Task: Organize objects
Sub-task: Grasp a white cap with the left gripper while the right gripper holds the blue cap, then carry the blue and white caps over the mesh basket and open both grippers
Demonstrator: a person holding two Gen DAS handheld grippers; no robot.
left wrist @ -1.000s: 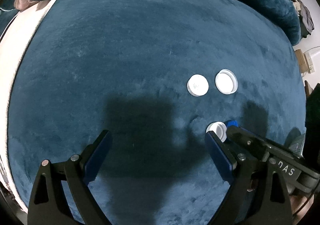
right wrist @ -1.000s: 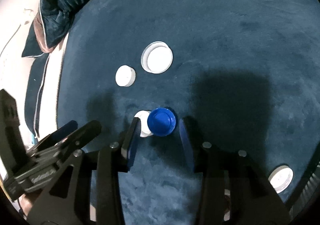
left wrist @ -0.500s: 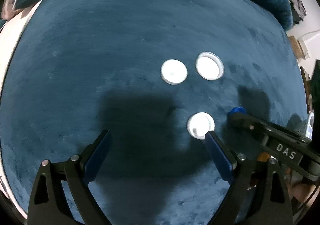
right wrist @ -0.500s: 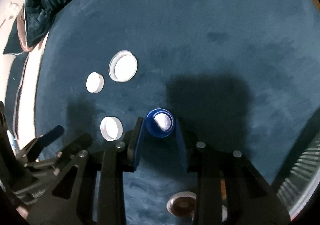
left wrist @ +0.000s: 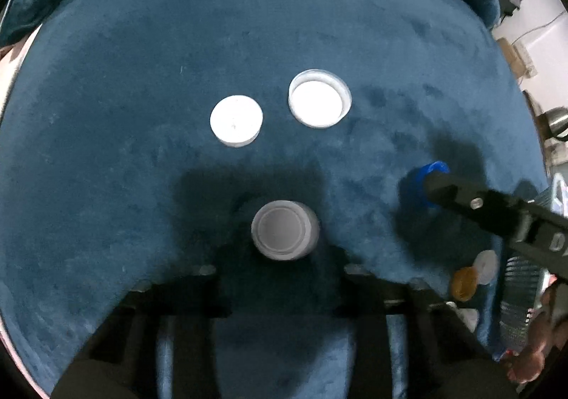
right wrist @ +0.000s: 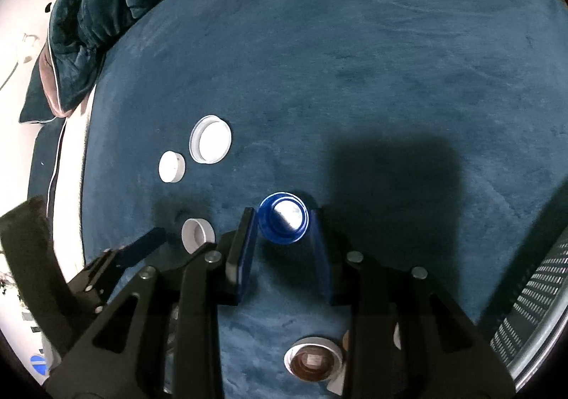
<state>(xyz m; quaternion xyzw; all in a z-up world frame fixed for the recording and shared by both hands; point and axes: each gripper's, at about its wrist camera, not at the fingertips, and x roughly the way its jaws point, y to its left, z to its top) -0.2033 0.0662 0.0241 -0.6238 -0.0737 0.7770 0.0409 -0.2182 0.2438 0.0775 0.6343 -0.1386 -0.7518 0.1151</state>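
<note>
Our right gripper [right wrist: 282,227] clamps the blue cap [right wrist: 283,221] just above the blue cloth [right wrist: 390,61]. Our left gripper [left wrist: 284,250], jaws just closing, pinches a white cap [left wrist: 284,234]. Shallow rims could slip, dropping either cap.

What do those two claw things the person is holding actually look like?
Both are black plastic tongs. The right gripper has angular cut-out arms, round silver bolts and flat blue pads. The left gripper looks alike, though dark and blurred. White lettering marks the right one's side.
</note>
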